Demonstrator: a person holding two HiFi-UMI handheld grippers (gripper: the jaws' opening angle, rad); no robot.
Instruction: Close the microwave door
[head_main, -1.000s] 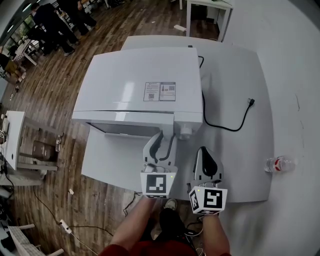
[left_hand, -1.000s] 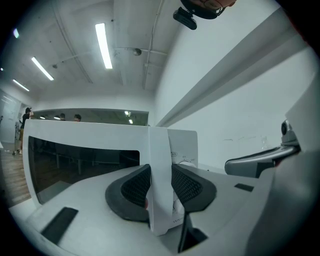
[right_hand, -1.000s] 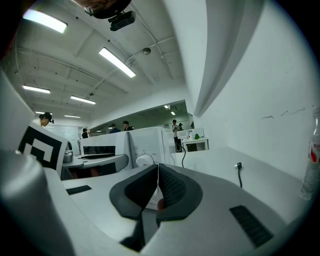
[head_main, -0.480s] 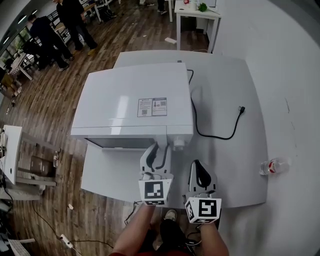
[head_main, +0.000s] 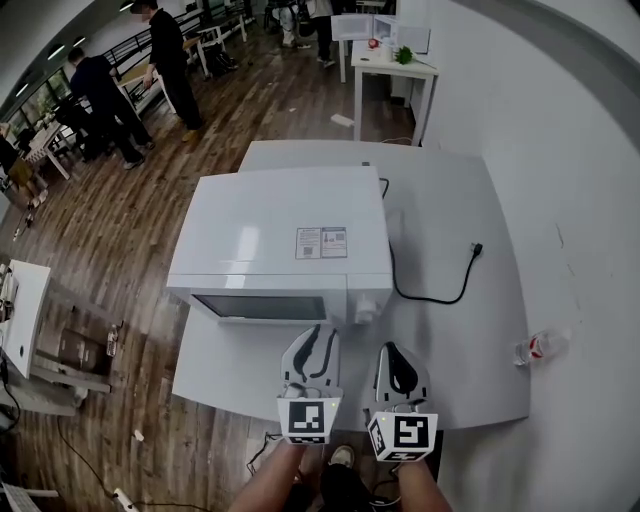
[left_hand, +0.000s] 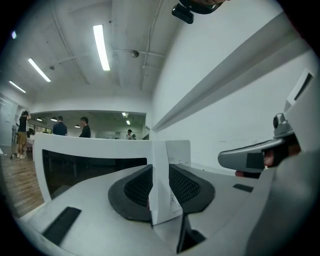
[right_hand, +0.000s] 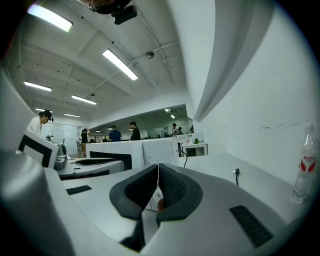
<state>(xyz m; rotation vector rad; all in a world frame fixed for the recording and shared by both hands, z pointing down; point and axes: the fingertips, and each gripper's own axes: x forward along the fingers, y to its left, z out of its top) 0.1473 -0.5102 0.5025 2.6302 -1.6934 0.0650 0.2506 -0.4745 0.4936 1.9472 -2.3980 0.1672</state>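
Note:
The white microwave stands on the white table with its door flush against the front, dark window facing me. My left gripper hovers just short of the door's right end. It is open and its jaws have just been closing, with nothing held between them. In the left gripper view the left gripper frames the microwave's front through the gap between its pads. My right gripper floats beside it, shut and empty. In the right gripper view the right gripper has its pads meeting at the tips.
A black power cord with a loose plug lies right of the microwave. A plastic bottle lies near the table's right edge by the wall. Several people stand far off on the wooden floor.
The left gripper's tips were at the microwave's front beside the door; both grippers have since drawn back towards me. The door's window now faces the camera squarely.

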